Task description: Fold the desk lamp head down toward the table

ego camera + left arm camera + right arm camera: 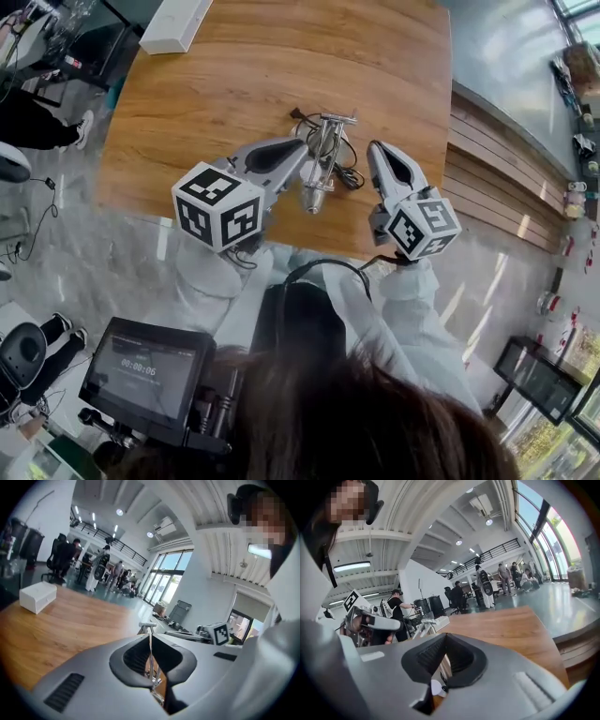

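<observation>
Wide open wood beyond, a tight knot at the near edge

The table offers free passage across its middle and far side, up to a white box at the far corner. Near the front edge the desk lamp blocks the way, its black cord coiled on the right. The left gripper is clamped on the lamp's thin arm, and the closed right gripper crowds the cord.

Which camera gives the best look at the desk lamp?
The head view: most of the desk lamp shows from above. The left gripper view shows only its thin rod, the right gripper view just its top bar.
</observation>
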`<state>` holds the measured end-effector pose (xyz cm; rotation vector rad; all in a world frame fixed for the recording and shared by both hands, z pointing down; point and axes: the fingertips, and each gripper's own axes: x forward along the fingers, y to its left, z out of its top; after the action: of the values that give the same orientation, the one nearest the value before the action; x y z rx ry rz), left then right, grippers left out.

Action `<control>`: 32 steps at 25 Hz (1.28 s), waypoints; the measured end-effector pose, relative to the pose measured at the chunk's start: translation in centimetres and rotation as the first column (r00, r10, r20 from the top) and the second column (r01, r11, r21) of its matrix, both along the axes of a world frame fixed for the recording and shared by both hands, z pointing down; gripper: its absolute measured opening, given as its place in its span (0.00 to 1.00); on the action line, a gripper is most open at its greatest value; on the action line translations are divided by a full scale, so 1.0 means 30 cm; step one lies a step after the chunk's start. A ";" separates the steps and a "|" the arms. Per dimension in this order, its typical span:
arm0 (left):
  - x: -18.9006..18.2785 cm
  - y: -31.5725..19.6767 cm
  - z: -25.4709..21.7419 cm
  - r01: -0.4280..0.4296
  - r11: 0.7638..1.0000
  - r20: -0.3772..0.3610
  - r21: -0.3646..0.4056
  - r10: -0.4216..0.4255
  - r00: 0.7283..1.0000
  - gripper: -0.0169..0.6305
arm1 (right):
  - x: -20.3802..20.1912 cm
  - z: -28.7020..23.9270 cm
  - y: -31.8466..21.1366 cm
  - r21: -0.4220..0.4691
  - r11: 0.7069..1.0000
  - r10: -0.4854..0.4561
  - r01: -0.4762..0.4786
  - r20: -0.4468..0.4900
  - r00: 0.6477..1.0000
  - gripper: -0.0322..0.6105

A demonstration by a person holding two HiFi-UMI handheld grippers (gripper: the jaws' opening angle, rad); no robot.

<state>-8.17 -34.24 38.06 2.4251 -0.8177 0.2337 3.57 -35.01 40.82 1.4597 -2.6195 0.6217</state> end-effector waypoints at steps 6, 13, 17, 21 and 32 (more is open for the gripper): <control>0.063 -0.052 -0.166 0.143 0.963 0.009 0.229 -0.149 0.989 0.03 | -0.045 -0.208 0.004 0.107 0.990 0.094 -0.088 -0.054 0.994 0.05; 0.105 -0.008 -0.282 0.165 0.927 -0.012 0.336 -0.171 0.985 0.03 | -0.120 -0.348 0.059 0.207 0.975 0.107 -0.086 -0.091 0.990 0.05; 0.111 -0.014 -0.290 0.163 0.921 -0.007 0.354 -0.172 0.985 0.03 | -0.117 -0.351 0.055 0.213 0.973 0.110 -0.090 -0.083 0.990 0.05; 0.116 -0.027 -0.275 0.163 0.922 -0.002 0.350 -0.173 0.985 0.03 | -0.110 -0.337 0.040 0.207 0.974 0.106 -0.088 -0.078 0.991 0.05; 0.118 -0.042 -0.275 0.162 0.923 -0.008 0.349 -0.170 0.985 0.03 | -0.134 -0.322 0.027 0.198 0.978 0.086 -0.068 -0.084 0.993 0.05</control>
<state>-4.62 -35.50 29.80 2.6615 -1.1528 0.0527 -0.45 -34.20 31.15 1.6077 -2.6261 0.3012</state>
